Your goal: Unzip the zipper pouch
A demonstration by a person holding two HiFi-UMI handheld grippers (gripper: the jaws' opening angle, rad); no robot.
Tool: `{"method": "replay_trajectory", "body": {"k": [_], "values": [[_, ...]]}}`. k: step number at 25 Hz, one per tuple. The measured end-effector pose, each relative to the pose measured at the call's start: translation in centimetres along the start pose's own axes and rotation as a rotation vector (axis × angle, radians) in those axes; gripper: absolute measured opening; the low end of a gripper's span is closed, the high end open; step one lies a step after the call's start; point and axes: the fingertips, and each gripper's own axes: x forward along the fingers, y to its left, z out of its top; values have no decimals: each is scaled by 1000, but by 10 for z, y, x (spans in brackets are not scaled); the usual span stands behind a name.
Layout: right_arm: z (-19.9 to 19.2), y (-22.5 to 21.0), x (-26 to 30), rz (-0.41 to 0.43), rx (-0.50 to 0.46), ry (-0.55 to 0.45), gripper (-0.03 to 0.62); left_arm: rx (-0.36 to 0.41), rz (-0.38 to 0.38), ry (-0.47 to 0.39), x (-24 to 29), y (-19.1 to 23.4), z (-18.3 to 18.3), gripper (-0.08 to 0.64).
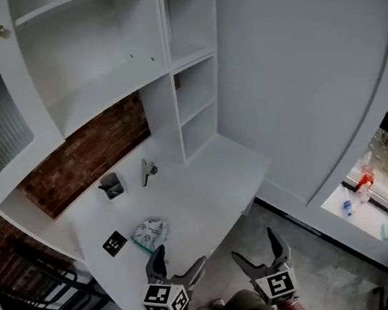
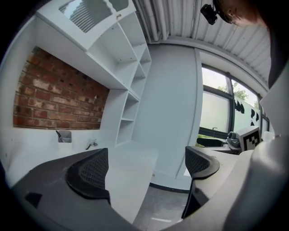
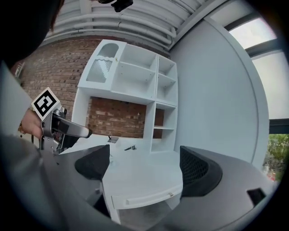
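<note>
Plainly the zipper pouch (image 1: 150, 232) lies on the white surface (image 1: 200, 193) just beyond and slightly left of the nearer left gripper (image 1: 179, 258), the right gripper (image 1: 255, 245) farther off, both jaws apart and empty.

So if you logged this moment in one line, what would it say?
stage: unzipping not begun | left gripper: open, empty | right gripper: open, empty | pouch: on desk, not gripped
</note>
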Motion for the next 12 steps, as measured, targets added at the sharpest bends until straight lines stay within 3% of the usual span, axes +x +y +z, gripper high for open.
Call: {"method": "replay_trajectory", "body": {"k": [5, 12], "values": [[1, 21, 44, 155, 24, -13, 479, -29, 161, -27, -22, 41, 5, 528], [7, 59, 109, 450, -4, -31, 479, -132, 429, -109, -54, 95, 8, 517]]}}
